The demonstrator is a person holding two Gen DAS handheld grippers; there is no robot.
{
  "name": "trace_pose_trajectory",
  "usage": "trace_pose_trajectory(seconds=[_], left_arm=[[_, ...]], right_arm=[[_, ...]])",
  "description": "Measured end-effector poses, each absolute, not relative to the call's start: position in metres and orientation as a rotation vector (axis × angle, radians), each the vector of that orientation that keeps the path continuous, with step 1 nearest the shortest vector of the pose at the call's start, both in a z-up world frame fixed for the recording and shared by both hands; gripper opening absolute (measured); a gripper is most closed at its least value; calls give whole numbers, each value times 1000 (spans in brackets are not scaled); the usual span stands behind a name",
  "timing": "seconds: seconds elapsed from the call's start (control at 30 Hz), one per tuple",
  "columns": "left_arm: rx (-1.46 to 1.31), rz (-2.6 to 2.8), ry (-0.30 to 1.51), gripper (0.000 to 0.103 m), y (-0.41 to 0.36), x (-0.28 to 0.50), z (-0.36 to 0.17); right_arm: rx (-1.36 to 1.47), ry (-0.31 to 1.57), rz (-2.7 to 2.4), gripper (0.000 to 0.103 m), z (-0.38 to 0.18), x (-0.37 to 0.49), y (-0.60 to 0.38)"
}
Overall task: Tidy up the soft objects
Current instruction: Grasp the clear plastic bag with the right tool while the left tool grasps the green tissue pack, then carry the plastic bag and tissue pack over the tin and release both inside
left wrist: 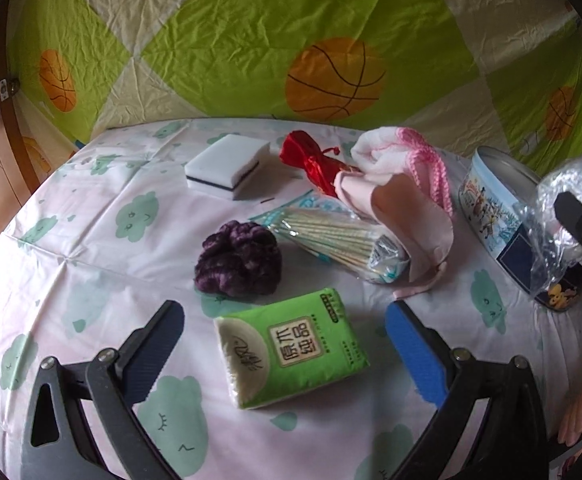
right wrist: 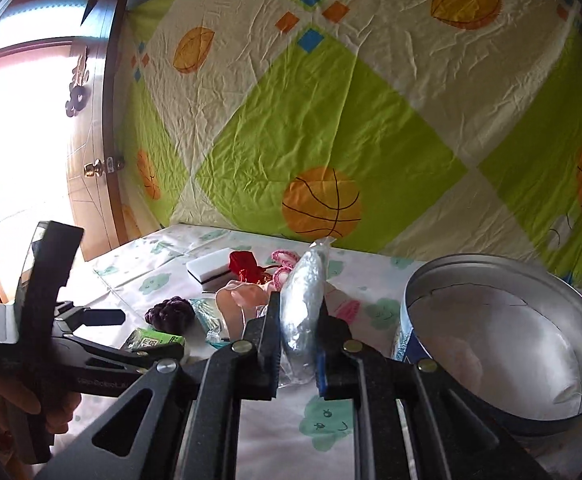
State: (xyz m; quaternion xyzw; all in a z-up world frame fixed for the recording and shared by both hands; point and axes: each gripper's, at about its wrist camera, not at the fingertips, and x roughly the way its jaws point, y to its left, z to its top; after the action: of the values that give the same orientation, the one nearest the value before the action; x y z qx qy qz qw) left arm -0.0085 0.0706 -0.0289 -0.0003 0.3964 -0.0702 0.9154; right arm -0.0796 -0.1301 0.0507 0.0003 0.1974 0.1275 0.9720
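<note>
My left gripper (left wrist: pixel 283 320) is open and empty, low over the table, with a green tissue pack (left wrist: pixel 291 356) between its fingers. Beyond it lie a purple scrunchie (left wrist: pixel 237 264), a bag of cotton swabs (left wrist: pixel 343 244), a pink cloth (left wrist: pixel 407 216), a red pouch (left wrist: pixel 315 160), a pink-white knit item (left wrist: pixel 403 152) and a white sponge (left wrist: pixel 227 166). My right gripper (right wrist: pixel 299 320) is shut on a clear plastic bag with a white soft object (right wrist: pixel 303 300), held above the table left of the open round tin (right wrist: pixel 507 344). The tin (left wrist: pixel 503 216) and bag (left wrist: pixel 563 200) show at the left wrist view's right edge.
The table (left wrist: pixel 91 240) has a white cloth with green cloud prints. A green and cream basketball sheet (left wrist: pixel 251 40) hangs behind it. A wooden door (right wrist: pixel 95 160) stands at the left. The tin's inside looks bare.
</note>
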Motion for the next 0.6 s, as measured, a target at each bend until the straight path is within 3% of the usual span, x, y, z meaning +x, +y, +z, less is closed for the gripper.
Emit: trace_pose_trajectory(seconds=[0.07, 0.17, 0.4, 0.6], left_arm=[[32, -106, 857, 99, 64, -2, -36], [33, -83, 902, 75, 66, 3, -43], [-52, -122, 878, 73, 80, 0, -41], [-94, -142, 703, 73, 80, -23, -12]], right_arm=[[25, 391, 272, 14, 53, -81, -135], [58, 368, 296, 14, 57, -85, -141], [177, 359, 345, 14, 60, -87, -154], [217, 302, 365, 14, 69, -95, -165]])
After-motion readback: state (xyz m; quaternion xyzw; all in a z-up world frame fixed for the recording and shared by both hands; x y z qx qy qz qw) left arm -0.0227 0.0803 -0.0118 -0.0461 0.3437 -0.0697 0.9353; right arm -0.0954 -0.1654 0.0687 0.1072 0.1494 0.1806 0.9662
